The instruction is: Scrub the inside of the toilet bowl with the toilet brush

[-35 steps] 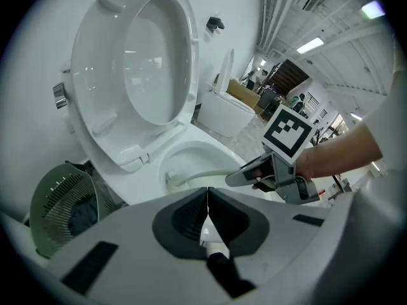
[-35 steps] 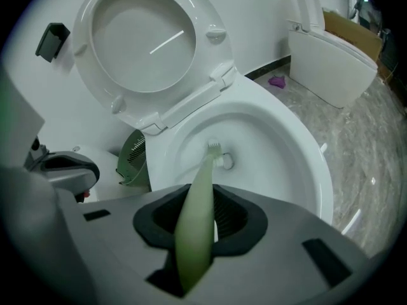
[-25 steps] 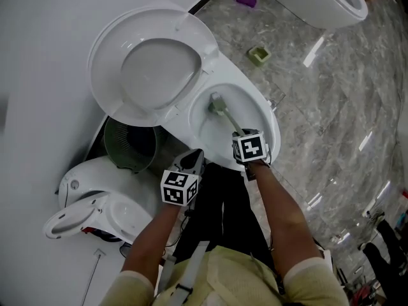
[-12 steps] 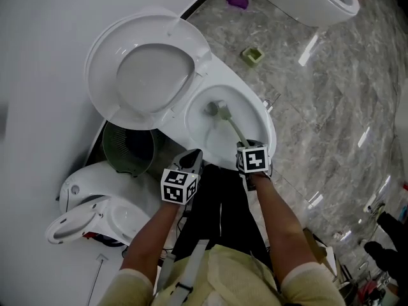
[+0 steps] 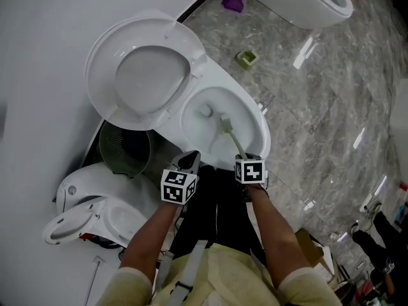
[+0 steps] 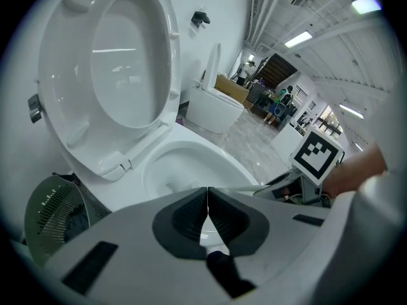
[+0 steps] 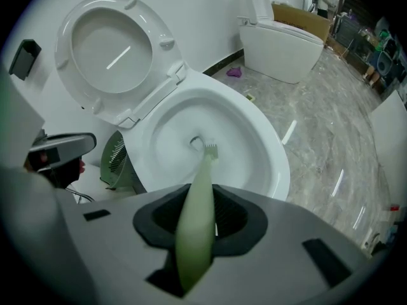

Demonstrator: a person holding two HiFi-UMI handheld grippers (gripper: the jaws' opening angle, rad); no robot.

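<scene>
The grey marble floor (image 5: 319,107) carries a white toilet (image 5: 252,116) with its lid (image 5: 143,75) raised against the wall. A green slatted bin (image 5: 124,148) stands just beside the toilet. The toilet brush (image 5: 231,132) reaches down into the bowl, its bristles against the inner wall just beside the drain. The right gripper (image 7: 202,218) has its jaws clamped on the brush's pale green handle. The left gripper (image 6: 208,218) hangs near the bowl's front rim, jaws pressed together with nothing between them.
</scene>
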